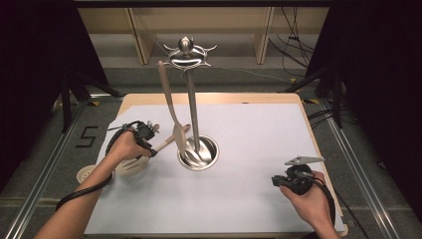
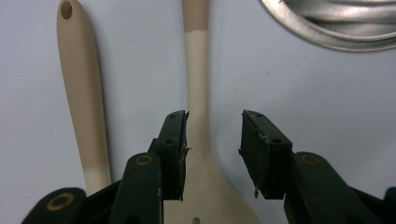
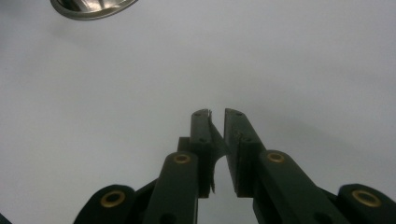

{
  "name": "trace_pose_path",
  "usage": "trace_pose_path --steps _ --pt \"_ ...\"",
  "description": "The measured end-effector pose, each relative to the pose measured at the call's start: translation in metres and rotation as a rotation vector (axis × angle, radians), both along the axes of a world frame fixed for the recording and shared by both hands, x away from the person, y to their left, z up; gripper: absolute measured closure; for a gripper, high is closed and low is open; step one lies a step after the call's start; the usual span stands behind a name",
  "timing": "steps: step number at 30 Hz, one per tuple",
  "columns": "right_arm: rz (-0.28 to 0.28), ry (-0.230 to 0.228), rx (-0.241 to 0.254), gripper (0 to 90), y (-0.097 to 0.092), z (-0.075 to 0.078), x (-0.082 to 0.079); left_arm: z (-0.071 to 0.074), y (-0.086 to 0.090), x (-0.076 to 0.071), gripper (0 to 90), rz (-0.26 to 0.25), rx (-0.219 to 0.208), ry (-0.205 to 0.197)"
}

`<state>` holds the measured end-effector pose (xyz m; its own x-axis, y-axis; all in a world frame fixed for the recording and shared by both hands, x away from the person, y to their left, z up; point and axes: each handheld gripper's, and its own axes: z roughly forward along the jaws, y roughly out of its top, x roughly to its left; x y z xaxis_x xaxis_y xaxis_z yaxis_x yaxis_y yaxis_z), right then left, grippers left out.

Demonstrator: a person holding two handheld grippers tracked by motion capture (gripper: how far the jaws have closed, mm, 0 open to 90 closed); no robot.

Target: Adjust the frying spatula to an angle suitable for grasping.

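Left gripper (image 2: 212, 154) low over the spatula (image 2: 198, 140)

The left forearm reaches in across the sheet, its fingers spread astride the spatula's neck, one pad at its edge, the other clear. A spoon handle (image 2: 81, 102) lies just outside them. The right gripper (image 3: 217, 140) rests level near the table edge, fingers nearly together, pinching nothing.

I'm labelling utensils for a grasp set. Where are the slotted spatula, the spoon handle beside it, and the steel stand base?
slotted spatula (image 2: 198, 121), left gripper view, on its neck between the jaws.
spoon handle (image 2: 84, 98), left gripper view, mid-handle.
steel stand base (image 1: 213, 154), high view, on its right rim.
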<state>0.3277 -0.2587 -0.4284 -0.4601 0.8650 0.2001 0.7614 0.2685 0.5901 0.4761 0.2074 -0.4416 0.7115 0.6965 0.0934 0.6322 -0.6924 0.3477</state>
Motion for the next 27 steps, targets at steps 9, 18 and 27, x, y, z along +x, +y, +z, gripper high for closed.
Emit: trace_pose_path --steps 9,18,27 --pt "-0.028 0.002 -0.048 82.2 -0.002 0.003 -0.001 -0.011 0.0 0.012 61.4 0.067 -0.01 0.042" --pt "-0.033 -0.012 -0.093 82.2 -0.002 0.002 0.0 -0.021 0.005 0.019 61.7 0.065 -0.031 0.088" --pt "-0.038 -0.006 -0.051 82.1 0.001 0.0 0.0 -0.021 0.003 0.023 64.6 0.092 -0.028 0.152"
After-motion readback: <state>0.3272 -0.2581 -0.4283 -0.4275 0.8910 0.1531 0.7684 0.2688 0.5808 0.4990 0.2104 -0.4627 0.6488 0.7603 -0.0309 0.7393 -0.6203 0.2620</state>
